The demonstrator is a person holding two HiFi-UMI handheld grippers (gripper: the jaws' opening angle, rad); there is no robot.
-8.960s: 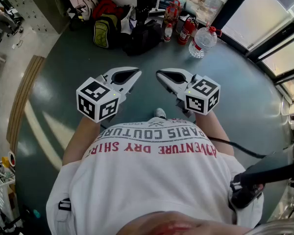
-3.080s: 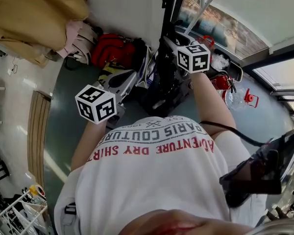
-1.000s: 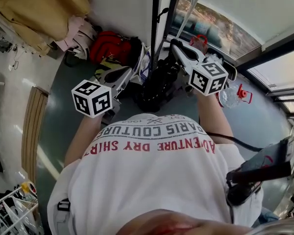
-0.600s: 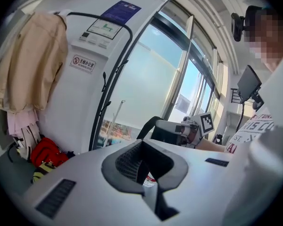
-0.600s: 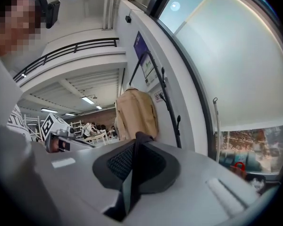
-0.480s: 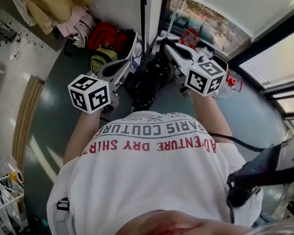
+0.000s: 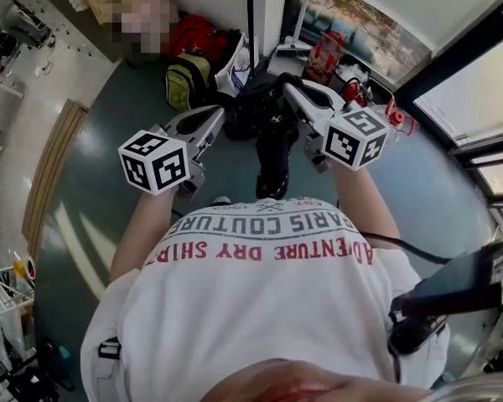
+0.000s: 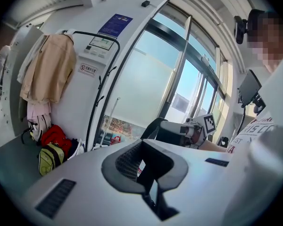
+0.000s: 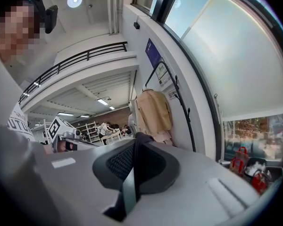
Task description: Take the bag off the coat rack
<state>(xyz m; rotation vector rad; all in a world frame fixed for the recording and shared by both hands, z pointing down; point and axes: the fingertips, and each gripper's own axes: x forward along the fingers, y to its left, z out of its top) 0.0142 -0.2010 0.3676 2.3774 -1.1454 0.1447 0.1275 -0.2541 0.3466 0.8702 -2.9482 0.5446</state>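
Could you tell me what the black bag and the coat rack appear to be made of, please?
The black bag looks like soft woven fabric, perhaps nylon: matte, slumping as it hangs by a flat webbing strap from the right gripper. The coat rack looks like black-painted metal tube, probably: slim, rigid, smoothly curved, with small hooks.

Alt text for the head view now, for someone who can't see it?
The right tongs grip the strap of a black bag, which hangs in front of the person, above the dark floor. The left tongs are closed and empty beside it. A yellow-green backpack lies by the coat rack pole behind.
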